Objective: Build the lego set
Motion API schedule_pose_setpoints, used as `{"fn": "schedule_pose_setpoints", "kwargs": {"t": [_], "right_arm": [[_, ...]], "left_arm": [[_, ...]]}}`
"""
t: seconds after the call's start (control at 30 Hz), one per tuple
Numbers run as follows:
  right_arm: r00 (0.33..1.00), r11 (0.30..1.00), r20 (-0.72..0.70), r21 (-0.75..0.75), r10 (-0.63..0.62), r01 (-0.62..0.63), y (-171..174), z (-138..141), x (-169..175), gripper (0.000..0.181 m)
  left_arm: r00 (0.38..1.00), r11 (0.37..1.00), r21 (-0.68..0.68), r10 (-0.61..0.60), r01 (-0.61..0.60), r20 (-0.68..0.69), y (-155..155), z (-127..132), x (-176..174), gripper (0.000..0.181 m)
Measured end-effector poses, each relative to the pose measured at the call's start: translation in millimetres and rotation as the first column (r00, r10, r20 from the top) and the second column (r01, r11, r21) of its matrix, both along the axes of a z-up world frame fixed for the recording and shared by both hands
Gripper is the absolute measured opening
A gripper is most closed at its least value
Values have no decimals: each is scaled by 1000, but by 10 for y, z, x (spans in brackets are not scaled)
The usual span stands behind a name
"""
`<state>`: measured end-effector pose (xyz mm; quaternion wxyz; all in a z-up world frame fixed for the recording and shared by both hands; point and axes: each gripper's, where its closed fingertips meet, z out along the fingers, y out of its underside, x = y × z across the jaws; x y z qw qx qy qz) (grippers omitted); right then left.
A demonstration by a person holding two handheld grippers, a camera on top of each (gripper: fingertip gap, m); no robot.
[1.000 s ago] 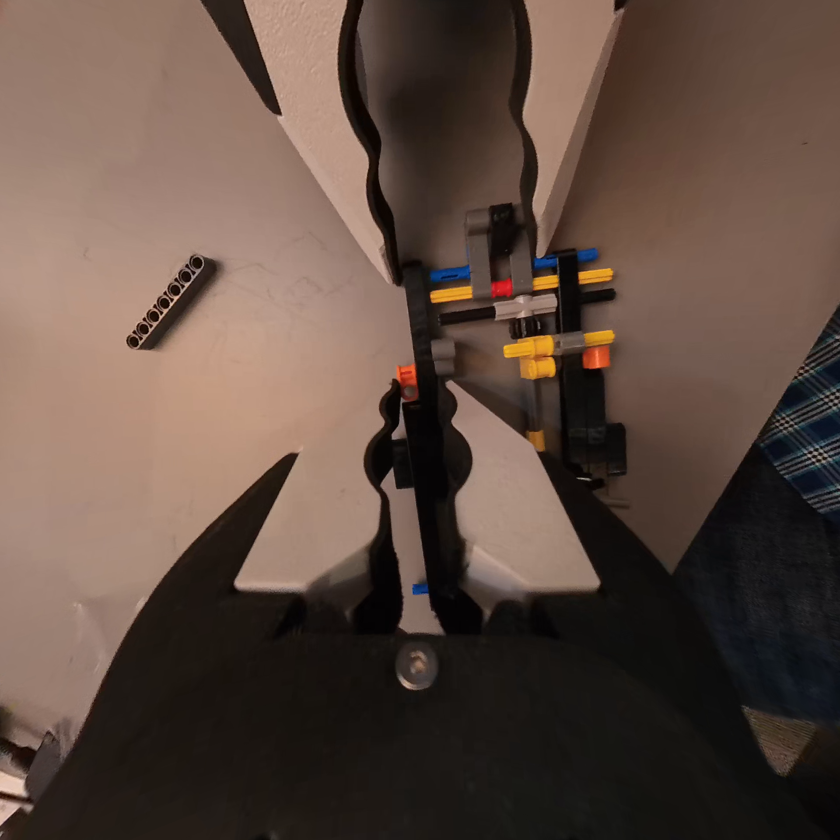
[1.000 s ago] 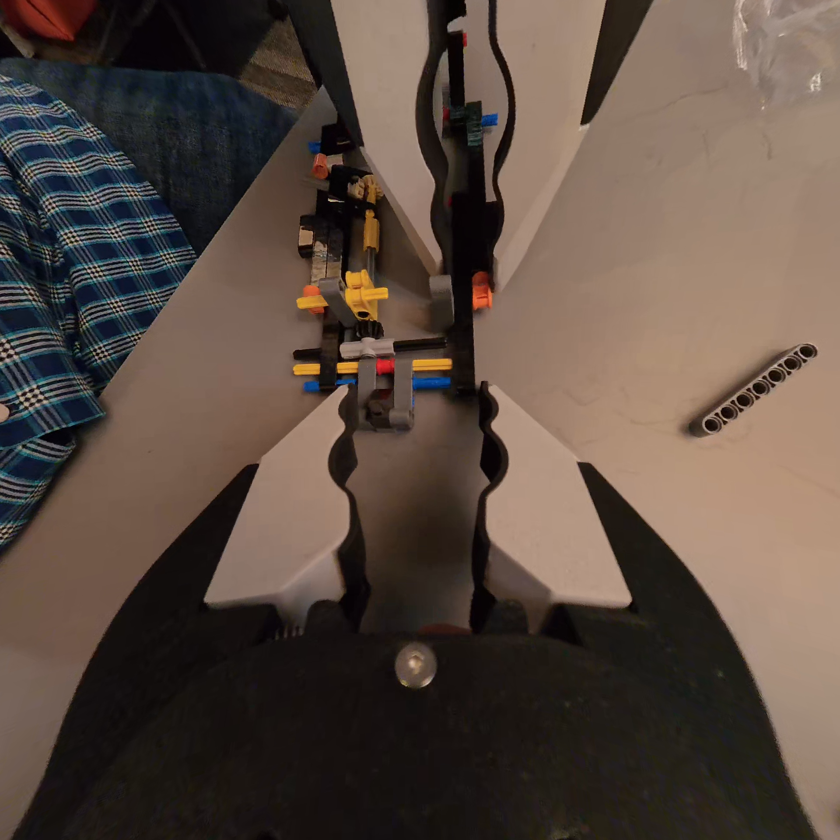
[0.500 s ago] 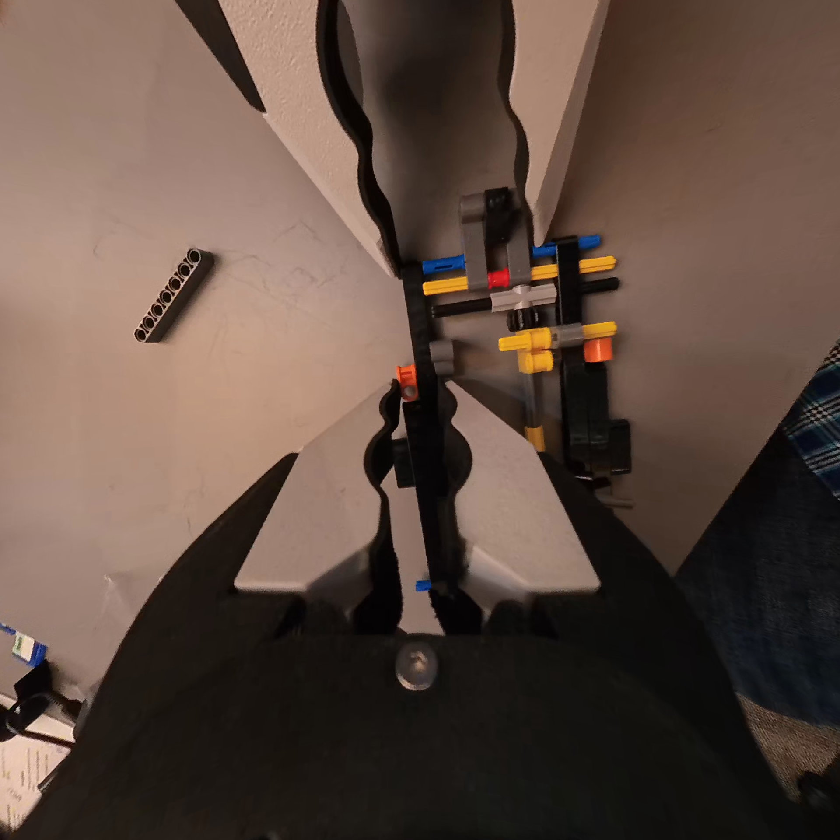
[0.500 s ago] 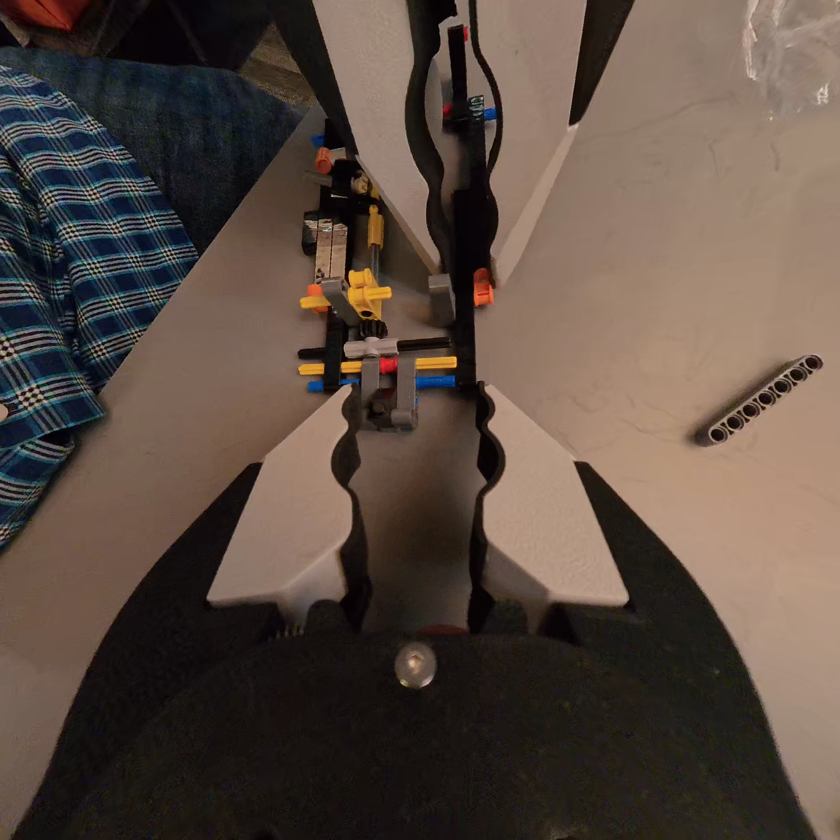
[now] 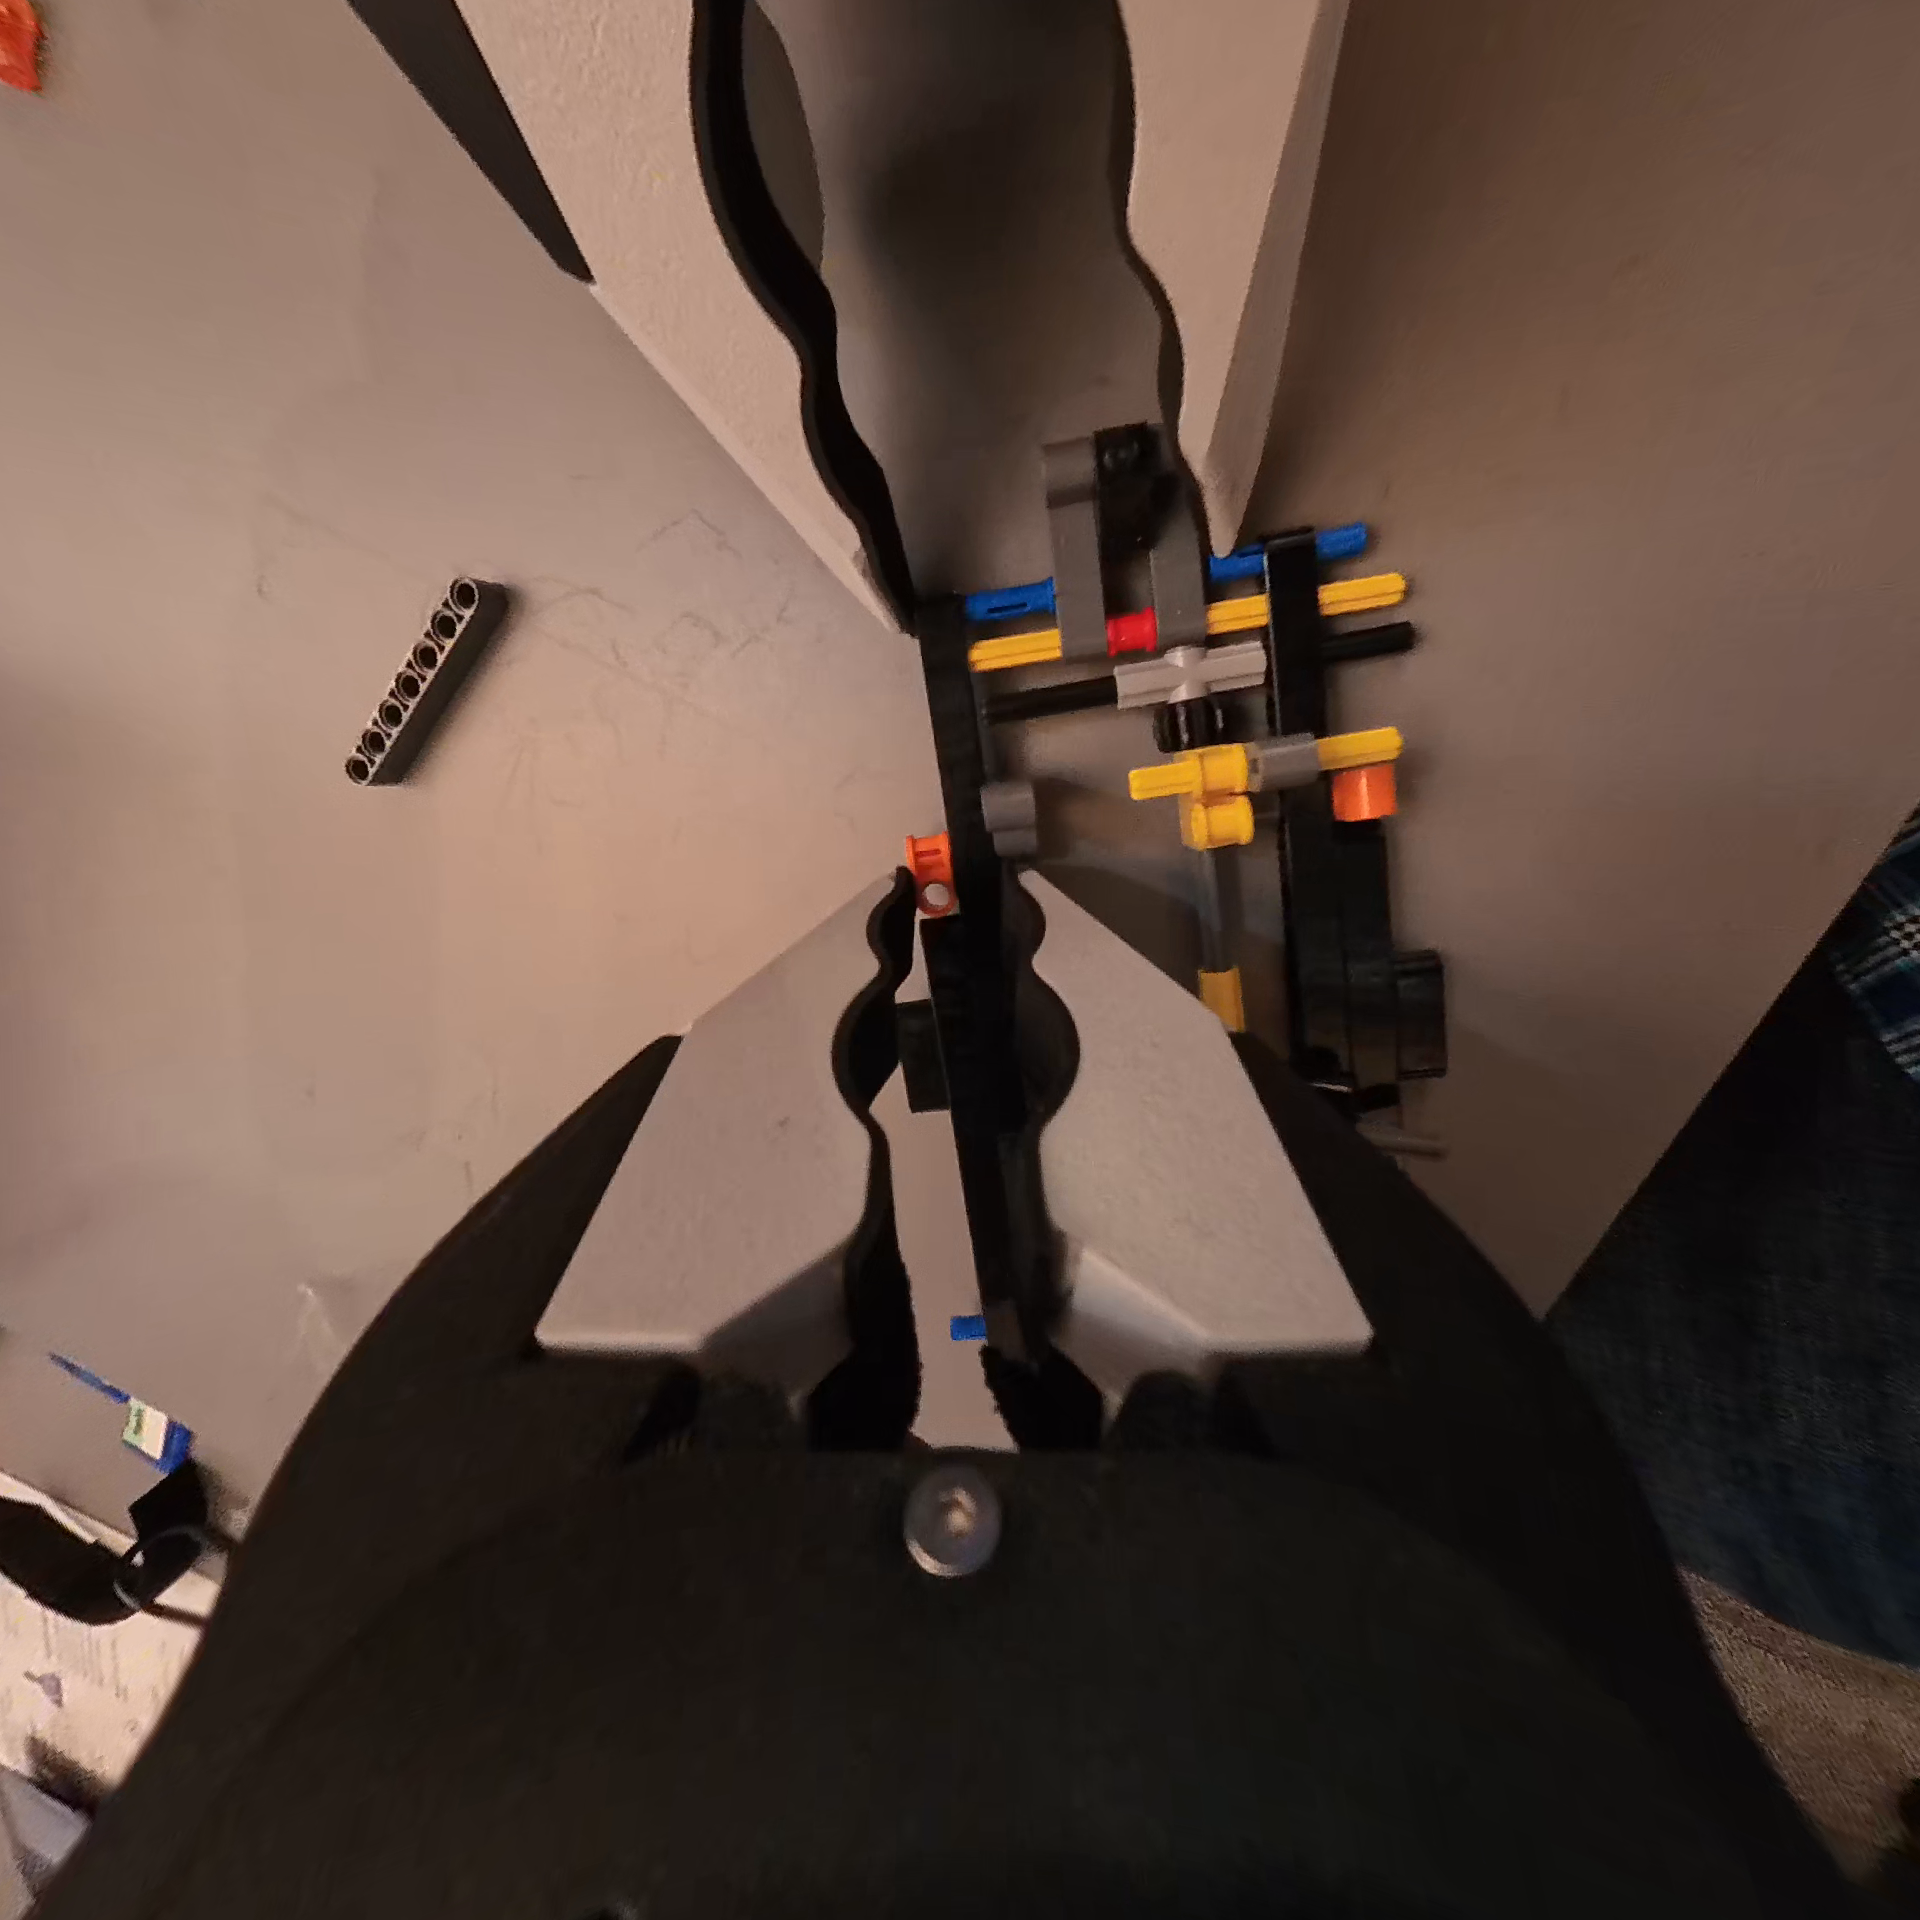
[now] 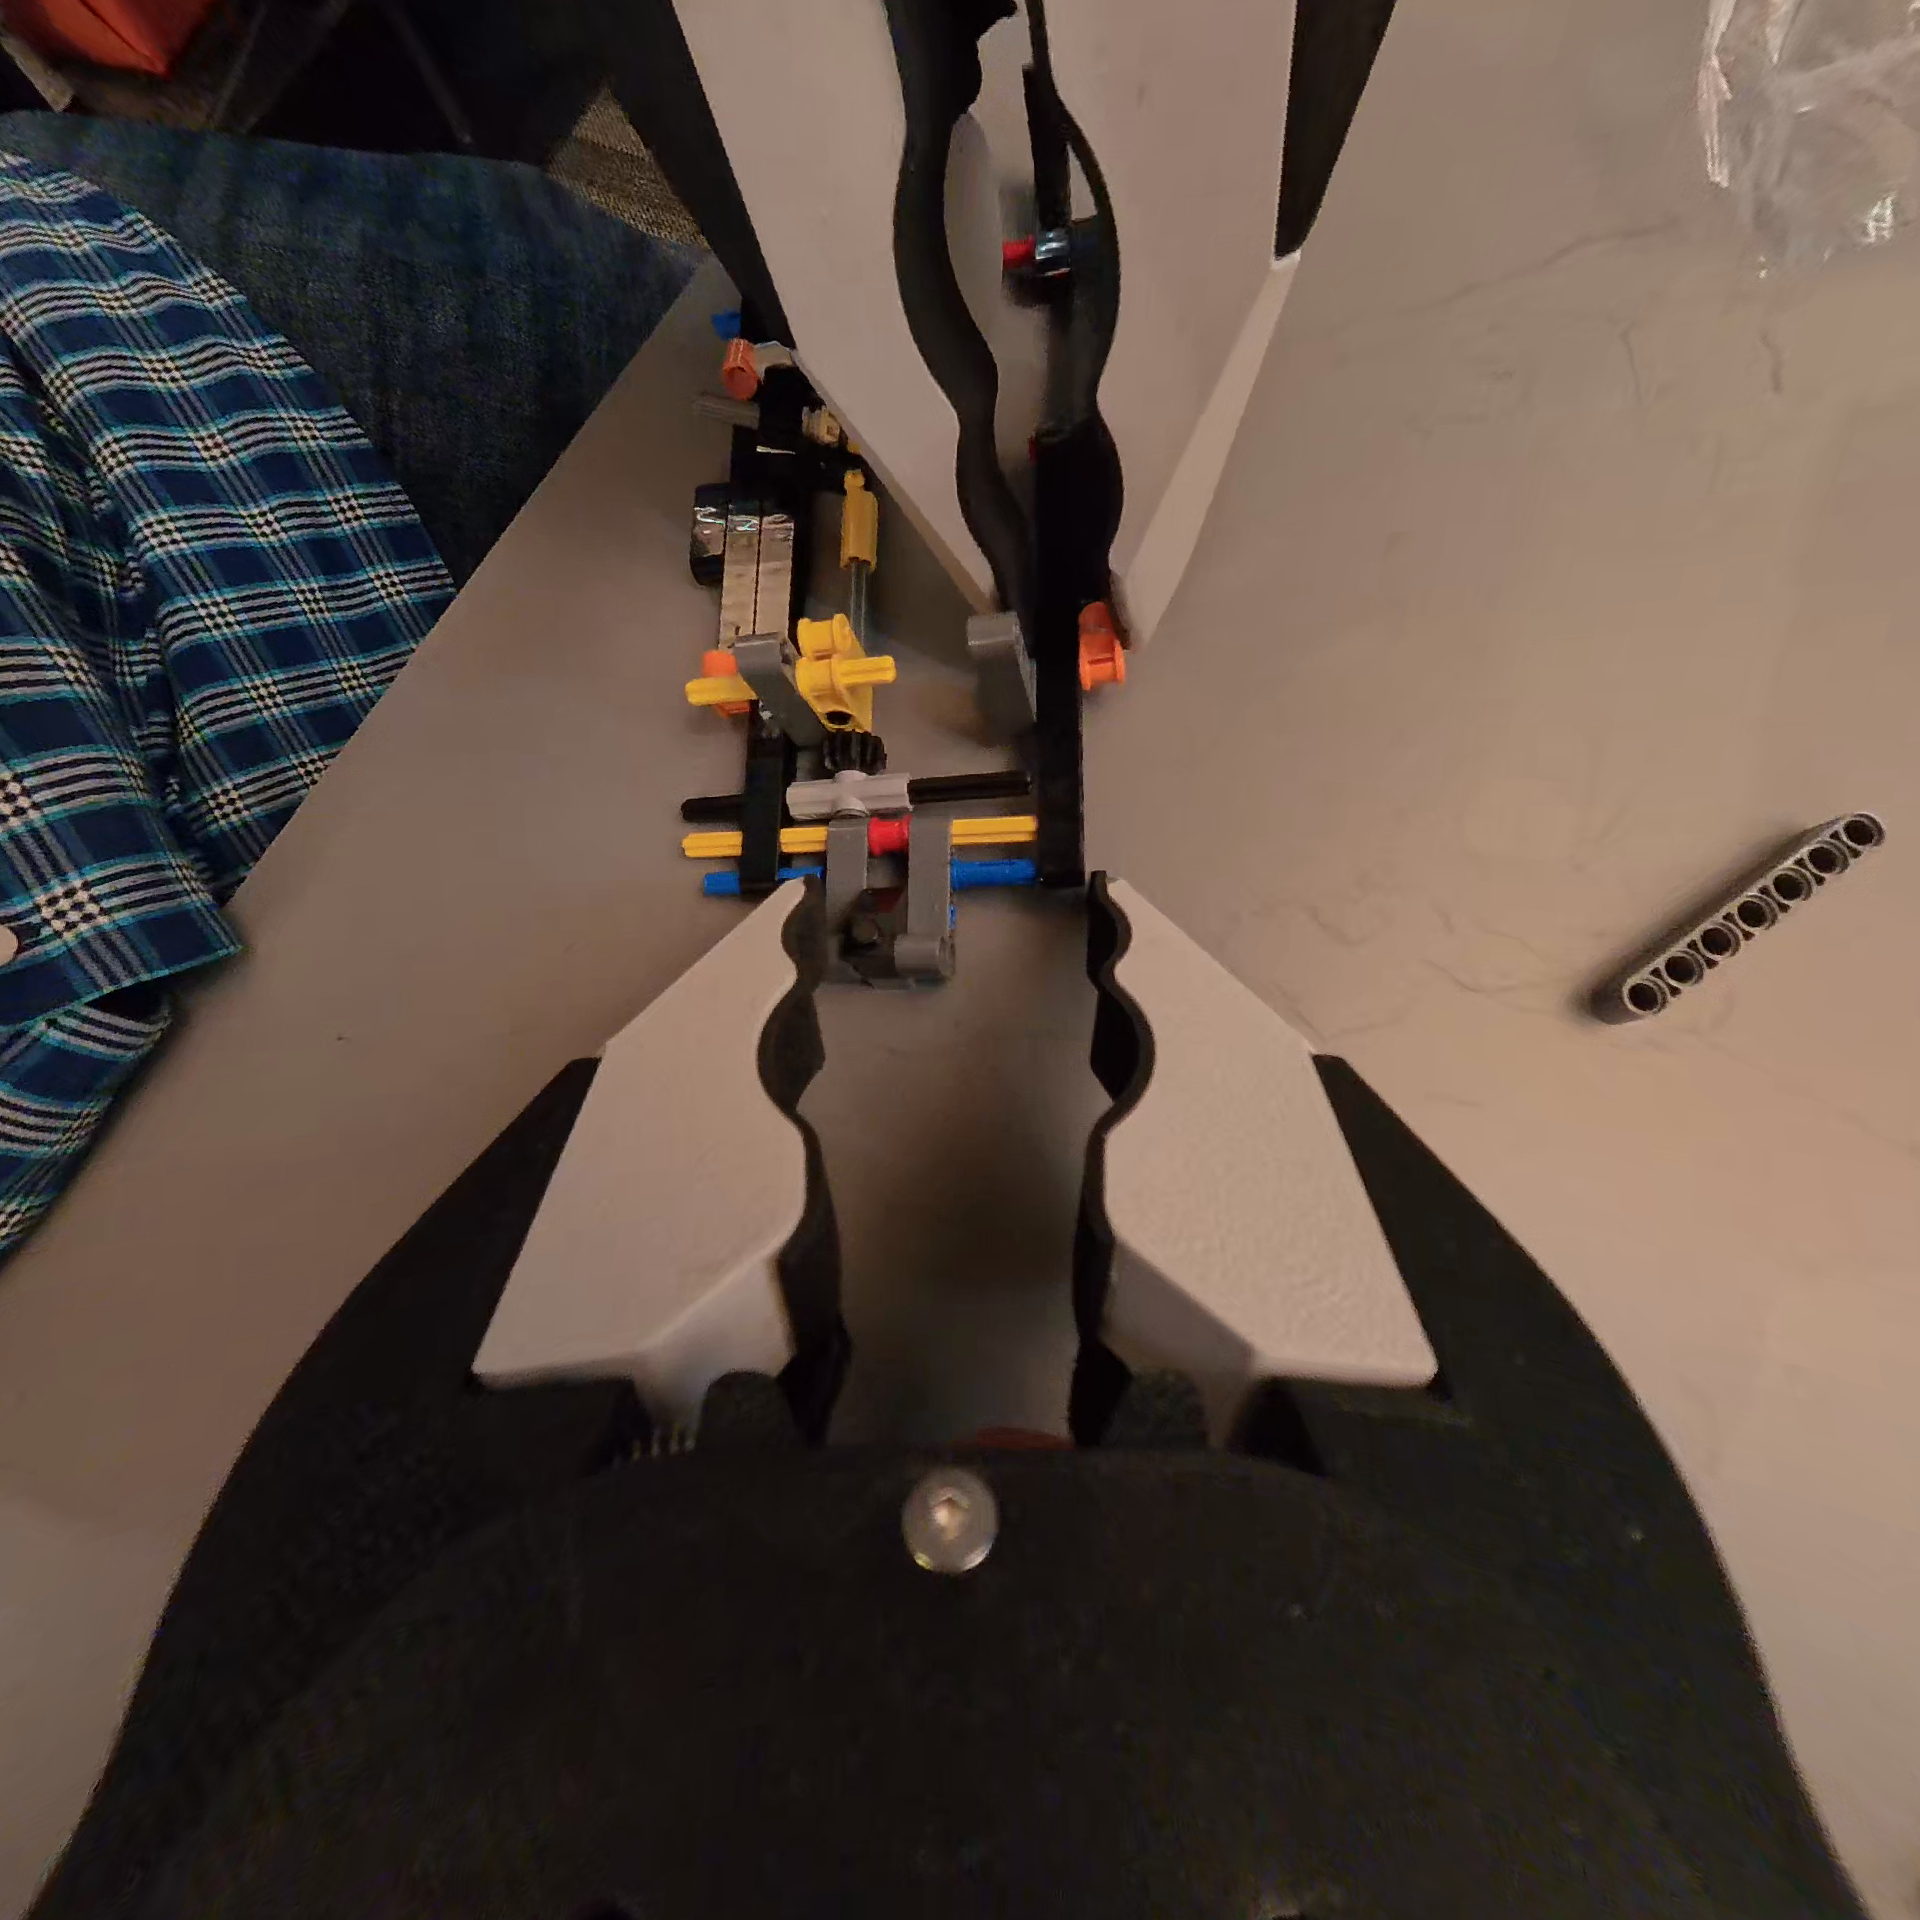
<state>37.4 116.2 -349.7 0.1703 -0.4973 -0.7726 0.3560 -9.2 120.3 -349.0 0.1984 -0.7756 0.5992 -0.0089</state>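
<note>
In the left wrist view the left gripper is clenched on the long black beam that forms one side of the lego assembly, the beam running between the jaws right down to their base. The assembly lies flat on the pale table, near the table's edge. Blue, yellow and black axles cross from the gripped beam to a second black beam on the far side of it, and an orange bush sits on the gripped beam just at the fingertips. The right gripper faces in from the other end of the assembly, its jaws spread wide around the grey fork piece. A loose grey beam with holes lies well apart from the assembly, out on the open table. In the right wrist view the right gripper stands released, one fingertip beside the grey fork piece and the other touching or nearly touching the end of the long black beam. Beyond the assembly the left gripper grips that same beam. The loose grey beam lies off to the beam's side, and a plaid sleeve hangs past the table edge.
</note>
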Motion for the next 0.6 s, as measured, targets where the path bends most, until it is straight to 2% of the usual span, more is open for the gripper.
{"fn": "schedule_pose_setpoints", "kwargs": {"t": [0.6], "right_arm": [[1000, 1000, -9, 13, 11, -11, -9, -4, -3, 45]], "left_arm": [[999, 1000, 13, -19, 20, -43, -18, -12, 1, 13]]}}
